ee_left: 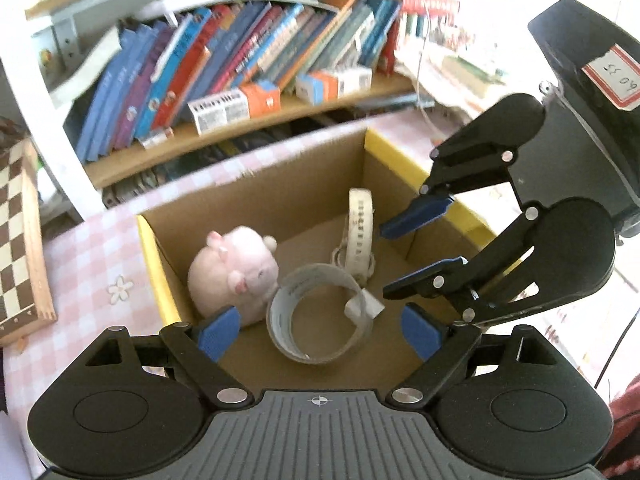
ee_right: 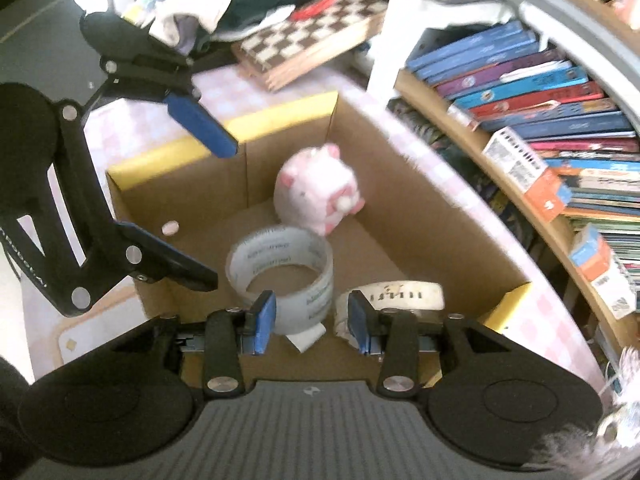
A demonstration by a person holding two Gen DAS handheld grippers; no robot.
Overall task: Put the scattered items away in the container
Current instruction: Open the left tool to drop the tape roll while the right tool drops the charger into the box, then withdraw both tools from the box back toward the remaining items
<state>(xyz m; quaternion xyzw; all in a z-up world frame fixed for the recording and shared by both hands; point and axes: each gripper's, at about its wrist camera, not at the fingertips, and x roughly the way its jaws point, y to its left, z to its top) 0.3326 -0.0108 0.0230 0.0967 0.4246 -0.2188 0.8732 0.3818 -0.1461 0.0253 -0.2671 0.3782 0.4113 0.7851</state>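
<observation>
Three things lie inside the brown cardboard box with yellow flaps (ee_left: 256, 208): a pink plush pig (ee_left: 234, 270) in a far corner, a clear tape roll (ee_left: 320, 316) with its bore facing up, and a white band (ee_left: 360, 232) on edge, its long axis running away. Both the left claw (ee_left: 320, 334) and right claw (ee_right: 312, 318) hover above, fingers apart and empty. No stray items show on the pink checked worktop (ee_left: 92, 264), so tidying looks finished or near it.

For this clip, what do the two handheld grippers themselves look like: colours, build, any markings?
Both match. The left gripper has glossy black linkage arms with silver pivot rivets, blue textured finger pads and a grey ribbed base bearing a small crosshair mark. The right gripper is built the same way; in the left wrist view its black body carries a red-bordered white sticker with handwriting. No sleeves or hands are visible.
</observation>
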